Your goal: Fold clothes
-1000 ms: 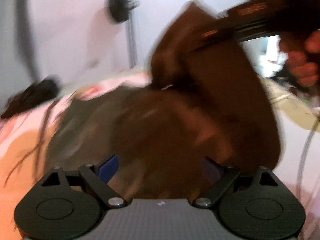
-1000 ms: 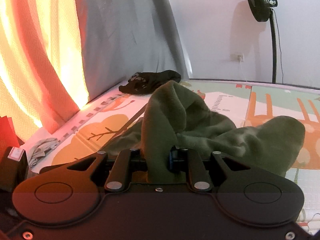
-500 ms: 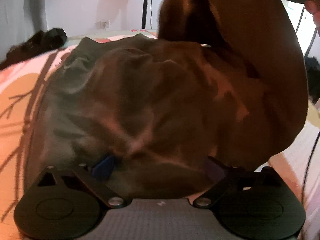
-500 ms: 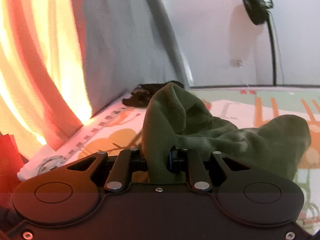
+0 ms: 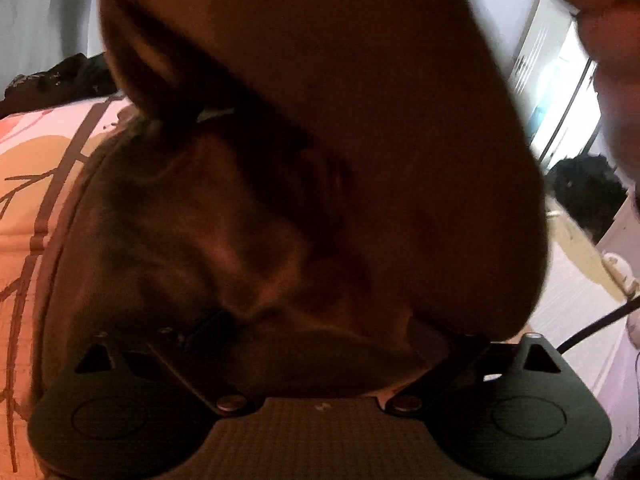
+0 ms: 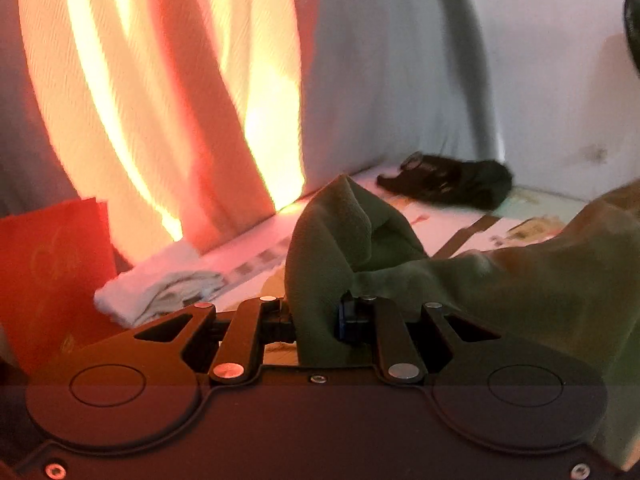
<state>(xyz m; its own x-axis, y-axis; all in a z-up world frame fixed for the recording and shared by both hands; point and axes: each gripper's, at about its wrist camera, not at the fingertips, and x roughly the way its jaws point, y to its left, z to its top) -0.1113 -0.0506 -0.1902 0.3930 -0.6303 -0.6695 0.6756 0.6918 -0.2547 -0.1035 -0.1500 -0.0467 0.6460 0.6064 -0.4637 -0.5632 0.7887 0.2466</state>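
mostly the olive-green fleece garment (image 6: 520, 280) fills both views. it lies bunched on the printed play mat with orange tree drawings (image 5: 36, 168), and one fold of it is lifted up. the right gripper (image 6: 316, 316) has its jaws nearly together, clamped on that raised fold, which stands as a peak above the fingers. from there the cloth runs to the right edge of the right wrist view and hangs down over the gripper body.

in the left wrist view the garment looks brown in the dim light (image 5: 320, 160). a big hanging flap covers the top and middle of the picture, and its lower rounded edge comes down close to the left gripper (image 5: 316, 344). this gripper's jaws stand wide apart and are closing a little, with cloth lying between them; the pads do not seem to press it. the person's hand (image 5: 600, 12) shows blurred at the upper right.

around the garment, bare mat is free on the left side. a dark crumpled cloth (image 6: 452, 180) lies near the wall, well apart. a white folded cloth (image 6: 160, 288) and a red flat box (image 6: 52, 272) are at the left, under the orange-lit curtain (image 6: 160, 100).
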